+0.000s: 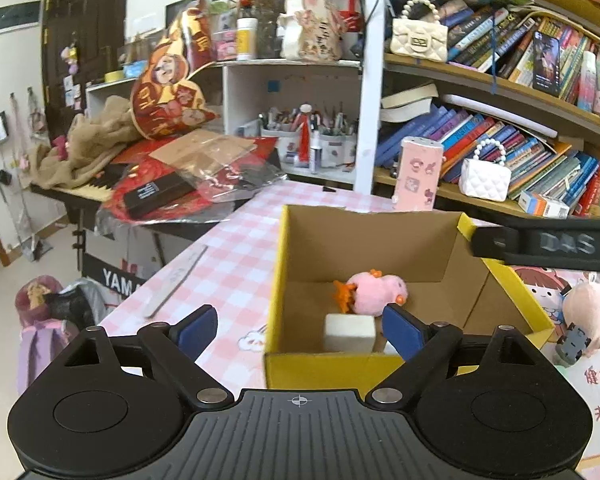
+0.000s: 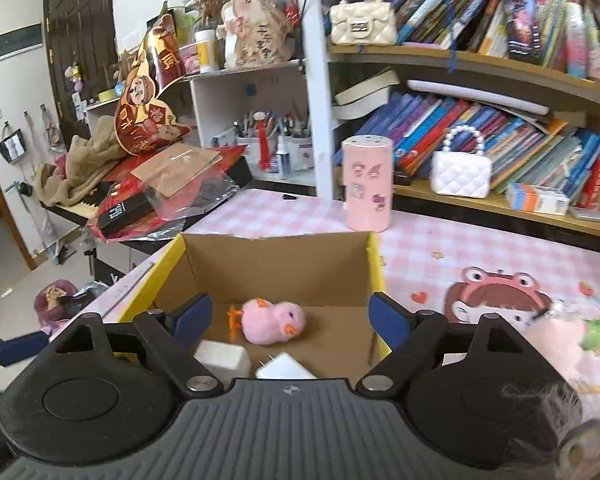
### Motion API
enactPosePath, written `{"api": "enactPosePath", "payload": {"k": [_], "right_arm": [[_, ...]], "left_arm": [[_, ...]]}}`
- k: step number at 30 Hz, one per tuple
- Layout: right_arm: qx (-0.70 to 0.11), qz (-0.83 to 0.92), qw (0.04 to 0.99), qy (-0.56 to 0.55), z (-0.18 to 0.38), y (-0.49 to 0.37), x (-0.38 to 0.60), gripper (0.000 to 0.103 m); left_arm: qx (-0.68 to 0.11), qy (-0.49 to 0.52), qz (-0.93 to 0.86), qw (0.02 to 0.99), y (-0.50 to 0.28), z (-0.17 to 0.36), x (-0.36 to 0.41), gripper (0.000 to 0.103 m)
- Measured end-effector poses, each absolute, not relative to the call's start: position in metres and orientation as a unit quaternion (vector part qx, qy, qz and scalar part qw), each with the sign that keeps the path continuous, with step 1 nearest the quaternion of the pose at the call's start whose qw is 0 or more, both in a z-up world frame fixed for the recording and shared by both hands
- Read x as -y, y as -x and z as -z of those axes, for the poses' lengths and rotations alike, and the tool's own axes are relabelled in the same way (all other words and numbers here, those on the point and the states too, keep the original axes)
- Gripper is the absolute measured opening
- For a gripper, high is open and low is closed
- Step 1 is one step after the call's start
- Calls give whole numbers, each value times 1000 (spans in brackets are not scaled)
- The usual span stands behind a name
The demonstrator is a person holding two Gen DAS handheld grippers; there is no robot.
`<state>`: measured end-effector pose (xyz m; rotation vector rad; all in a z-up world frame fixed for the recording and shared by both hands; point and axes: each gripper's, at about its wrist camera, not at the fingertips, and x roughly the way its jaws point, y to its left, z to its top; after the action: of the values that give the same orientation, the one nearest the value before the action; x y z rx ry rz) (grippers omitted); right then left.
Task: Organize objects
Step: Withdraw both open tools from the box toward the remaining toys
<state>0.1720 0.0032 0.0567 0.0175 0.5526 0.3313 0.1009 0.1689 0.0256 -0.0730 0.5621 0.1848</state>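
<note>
Hovering over the cardboard box (image 2: 276, 252), both the left claw (image 1: 300, 330) and right claw (image 2: 290, 318) gape empty.

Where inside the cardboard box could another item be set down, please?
The box floor is bare along its right wall, right of the pink chick. Its near-left corner is crowded by two white blocks, so avoid that side.
</note>
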Motion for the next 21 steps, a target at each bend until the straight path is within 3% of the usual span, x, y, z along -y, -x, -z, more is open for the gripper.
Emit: {"api": "enactPosePath", "payload": {"k": [21], "right_arm": [[-338,-123,932,39,-2,-59,-2,85]], "left_arm": [[-340,44,-107,933,-19,-2,-181,95]]}}
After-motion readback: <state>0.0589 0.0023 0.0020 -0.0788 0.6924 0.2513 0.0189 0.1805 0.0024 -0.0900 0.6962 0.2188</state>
